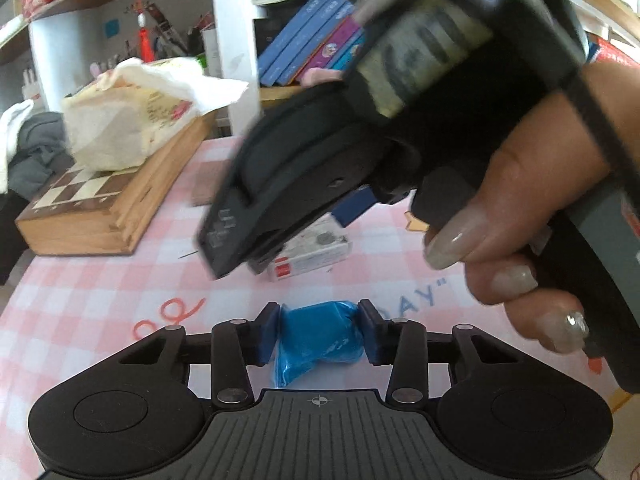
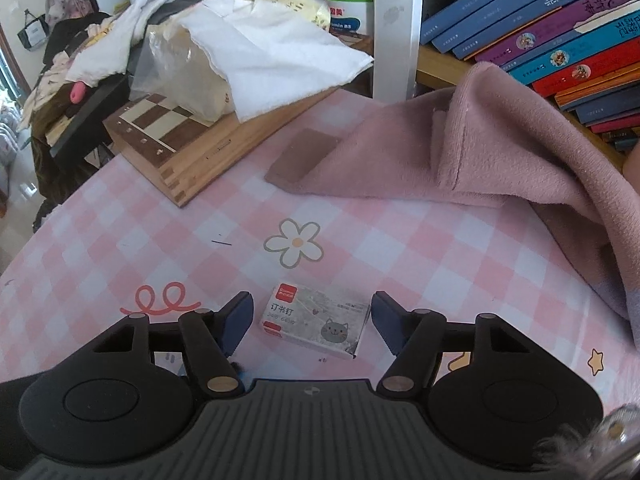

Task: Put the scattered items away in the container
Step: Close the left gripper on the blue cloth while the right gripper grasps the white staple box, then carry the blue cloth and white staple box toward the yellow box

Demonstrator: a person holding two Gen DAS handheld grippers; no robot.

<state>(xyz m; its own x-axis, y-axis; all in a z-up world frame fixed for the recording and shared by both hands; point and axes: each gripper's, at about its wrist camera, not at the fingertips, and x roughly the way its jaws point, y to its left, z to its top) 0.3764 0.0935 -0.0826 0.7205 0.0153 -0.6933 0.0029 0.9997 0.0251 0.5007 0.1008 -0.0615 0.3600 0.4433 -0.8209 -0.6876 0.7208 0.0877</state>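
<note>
Currently the step in hand appears to be the pickup of the staple box [image 2: 316,322] by the right tool [image 2: 312,320], whose fingers are spread wide with the box lying flat on the counter [image 2: 120,248] between them, apart from both pads. For a sound grasp, the operator should lower the tool until the pads sit level with the box's side faces, centre the box in the gap, and close squarely on the two short ends; the box lies slightly skewed to the finger line, so a small rotation of the tool before closing would likely prevent it from twisting out. The box is thin and low, so a grip set too high could slip off the top edge. The left tool [image 1: 318,330] is pinching a blue plastic-wrapped bundle [image 1: 316,340] between its pads, held above the checked counter. In the left wrist view, the right tool [image 1: 256,248] hangs just over the staple box [image 1: 312,254], gripped by the right hand [image 1: 520,240]. No container is identifiable in either view.
</note>
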